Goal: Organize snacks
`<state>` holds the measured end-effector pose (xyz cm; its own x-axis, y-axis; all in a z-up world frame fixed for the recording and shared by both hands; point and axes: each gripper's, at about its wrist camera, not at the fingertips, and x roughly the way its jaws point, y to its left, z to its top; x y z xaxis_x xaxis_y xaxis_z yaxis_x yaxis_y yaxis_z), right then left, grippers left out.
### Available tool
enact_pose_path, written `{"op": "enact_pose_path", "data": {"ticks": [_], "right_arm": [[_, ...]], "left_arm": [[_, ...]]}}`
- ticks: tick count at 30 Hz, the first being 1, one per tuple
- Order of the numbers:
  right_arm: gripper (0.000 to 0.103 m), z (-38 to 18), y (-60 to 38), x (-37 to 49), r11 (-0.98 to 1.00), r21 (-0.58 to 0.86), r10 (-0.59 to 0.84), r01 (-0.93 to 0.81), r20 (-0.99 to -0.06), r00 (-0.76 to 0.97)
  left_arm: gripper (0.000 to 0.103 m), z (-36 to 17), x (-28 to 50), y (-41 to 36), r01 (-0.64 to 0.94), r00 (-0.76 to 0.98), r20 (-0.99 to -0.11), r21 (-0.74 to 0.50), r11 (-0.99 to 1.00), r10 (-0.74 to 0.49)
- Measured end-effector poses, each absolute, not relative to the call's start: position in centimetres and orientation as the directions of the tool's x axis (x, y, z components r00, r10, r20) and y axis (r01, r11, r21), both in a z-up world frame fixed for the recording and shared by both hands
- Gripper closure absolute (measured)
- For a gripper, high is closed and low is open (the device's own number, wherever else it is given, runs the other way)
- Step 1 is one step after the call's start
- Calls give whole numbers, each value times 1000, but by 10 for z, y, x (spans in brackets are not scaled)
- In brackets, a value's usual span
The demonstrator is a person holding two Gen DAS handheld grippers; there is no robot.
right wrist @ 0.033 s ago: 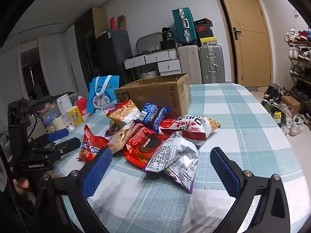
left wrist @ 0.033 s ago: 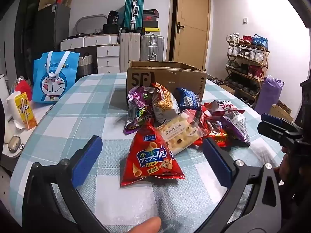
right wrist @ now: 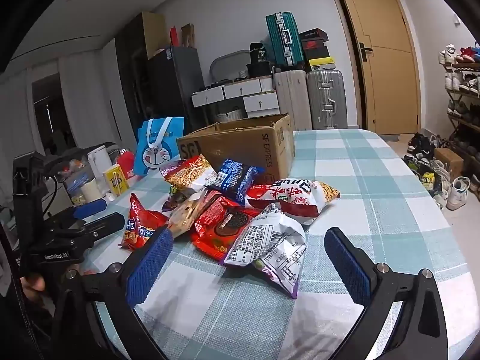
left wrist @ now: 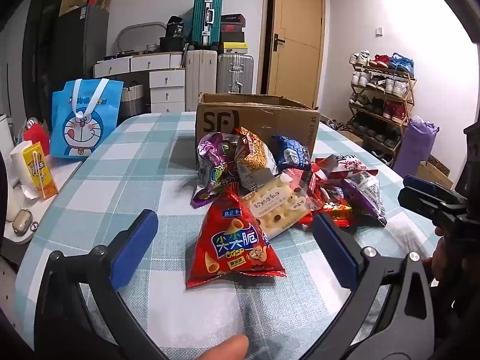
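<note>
A pile of snack bags lies on the checked tablecloth in front of an open cardboard box (left wrist: 258, 120), which also shows in the right wrist view (right wrist: 240, 147). Nearest my left gripper (left wrist: 234, 240) is a red Crisp bag (left wrist: 234, 240), lying between its open fingers. Behind it sit a white cracker pack (left wrist: 279, 207), a purple bag (left wrist: 213, 162) and a blue pack (left wrist: 291, 153). My right gripper (right wrist: 246, 258) is open around a white-backed purple bag (right wrist: 270, 249). A red cookie pack (right wrist: 222, 222) and a red-white noodle bag (right wrist: 294, 195) lie beyond it.
A blue Doraemon bag (left wrist: 84, 120) stands at the table's left. A yellow drink carton (left wrist: 37, 171) and small items sit on a side surface at left. Suitcases, drawers and a door stand behind; a shoe rack (left wrist: 384, 102) is at right.
</note>
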<state>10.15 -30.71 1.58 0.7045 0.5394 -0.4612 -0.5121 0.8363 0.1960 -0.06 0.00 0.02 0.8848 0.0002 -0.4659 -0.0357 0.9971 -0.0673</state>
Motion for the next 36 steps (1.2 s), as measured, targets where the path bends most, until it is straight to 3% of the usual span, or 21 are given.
{"op": "enact_pose_path", "data": {"ticks": [1, 36], "right_arm": [[0, 16, -309, 100, 830, 208, 554, -518, -421, 718], [0, 13, -308, 102, 826, 222, 560, -519, -440, 702]], "left_arm": [[0, 0, -1, 0, -37, 885, -466, -67, 997, 1], [0, -5, 3, 4, -39, 877, -480, -69, 997, 1]]}}
